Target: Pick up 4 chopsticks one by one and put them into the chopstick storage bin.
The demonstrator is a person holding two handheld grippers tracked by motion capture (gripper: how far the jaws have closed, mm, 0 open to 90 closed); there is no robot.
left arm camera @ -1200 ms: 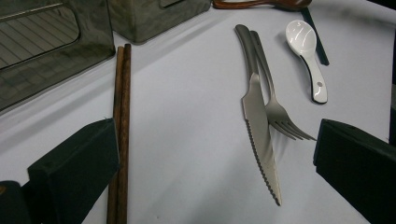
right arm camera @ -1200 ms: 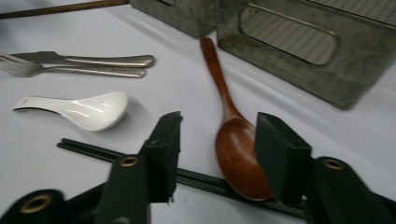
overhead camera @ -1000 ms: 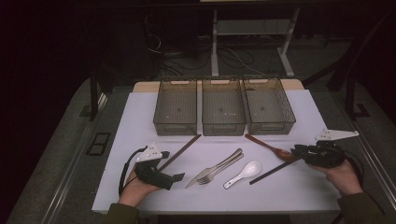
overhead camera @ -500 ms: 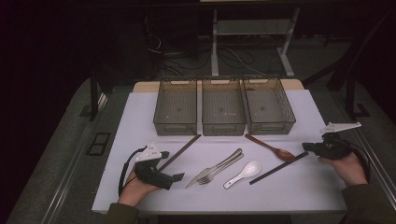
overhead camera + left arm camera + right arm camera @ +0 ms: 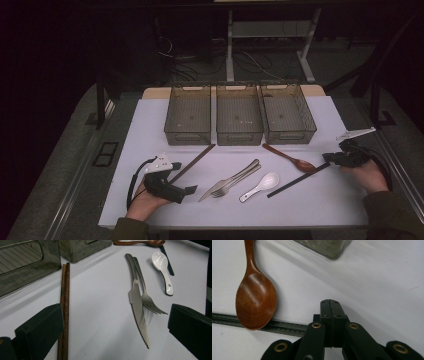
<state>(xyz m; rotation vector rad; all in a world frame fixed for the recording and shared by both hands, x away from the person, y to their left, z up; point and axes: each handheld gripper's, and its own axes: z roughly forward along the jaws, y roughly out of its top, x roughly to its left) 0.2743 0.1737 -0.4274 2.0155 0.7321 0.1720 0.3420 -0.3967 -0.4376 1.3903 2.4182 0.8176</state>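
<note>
1. At 3 o'clock on the white tabletop [image 5: 150, 130], the right gripper [image 5: 331, 158] lies low in the person's hand, its fingers [image 5: 329, 315] pressed fully together with nothing between them.
2. Just beside those fingers, toward 9 o'clock, sits the wooden spoon [image 5: 290, 158]; its bowl rests on the black chopsticks [image 5: 295, 181], which run from there toward 7 o'clock.
3. At 7 o'clock of the tabletop, the left gripper [image 5: 187, 192] rests in the other hand, its fingers [image 5: 40, 330] spread wide and empty.
4. The brown chopsticks [image 5: 65, 307] lie beside the left finger; the knife [image 5: 137, 307] and fork [image 5: 147, 298] lie overlapped between the 2 fingers' lines, farther out.
5. The white ceramic spoon [image 5: 260, 186] lies at the centre, between the fork and the black chopsticks.
6. 3 empty mesh bins [image 5: 239, 137] stand in a row at 12 o'clock.
</note>
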